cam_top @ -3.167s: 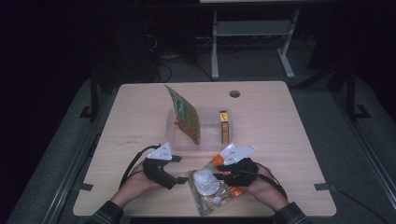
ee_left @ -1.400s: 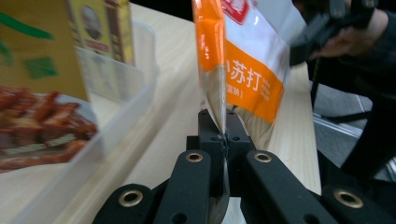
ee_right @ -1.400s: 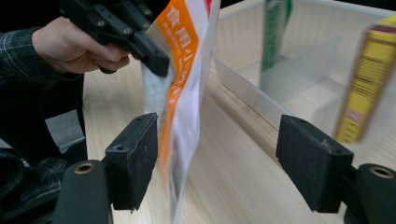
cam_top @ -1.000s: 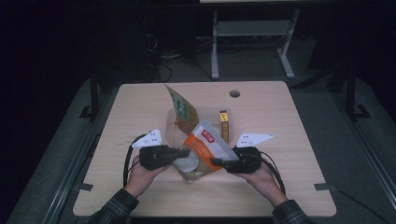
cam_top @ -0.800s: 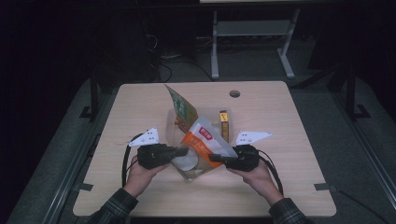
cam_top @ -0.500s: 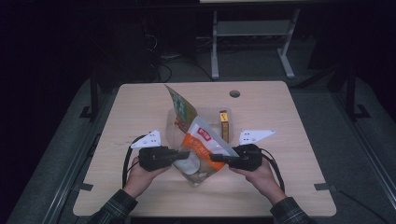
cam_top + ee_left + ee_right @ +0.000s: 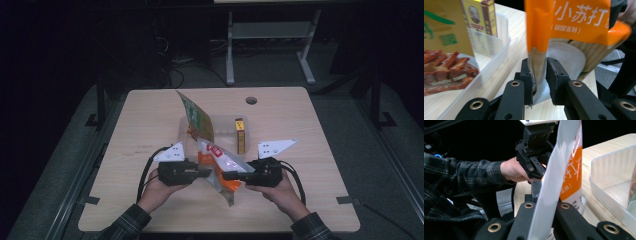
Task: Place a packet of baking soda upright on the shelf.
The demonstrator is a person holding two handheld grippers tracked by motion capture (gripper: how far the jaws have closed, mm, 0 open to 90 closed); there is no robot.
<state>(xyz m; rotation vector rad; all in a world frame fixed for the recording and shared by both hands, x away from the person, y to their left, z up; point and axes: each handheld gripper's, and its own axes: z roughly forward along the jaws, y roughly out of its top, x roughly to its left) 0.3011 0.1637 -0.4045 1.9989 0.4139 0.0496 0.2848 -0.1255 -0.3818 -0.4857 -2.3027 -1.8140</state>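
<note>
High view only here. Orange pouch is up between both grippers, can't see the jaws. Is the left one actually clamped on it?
Observer: Yes. In the left gripper view the left gripper has both jaws pressed on a folded edge of the orange pouch.
Operator: And the right?
Observer: The right gripper has the pouch's clear sealed edge running between its jaws, which look shut on it.
Operator: What's in the clear container behind it?
Observer: The left gripper view shows a flat packet printed with sliced red meat standing in the clear container, plus a small yellow box with a portrait on it behind the wall.
</note>
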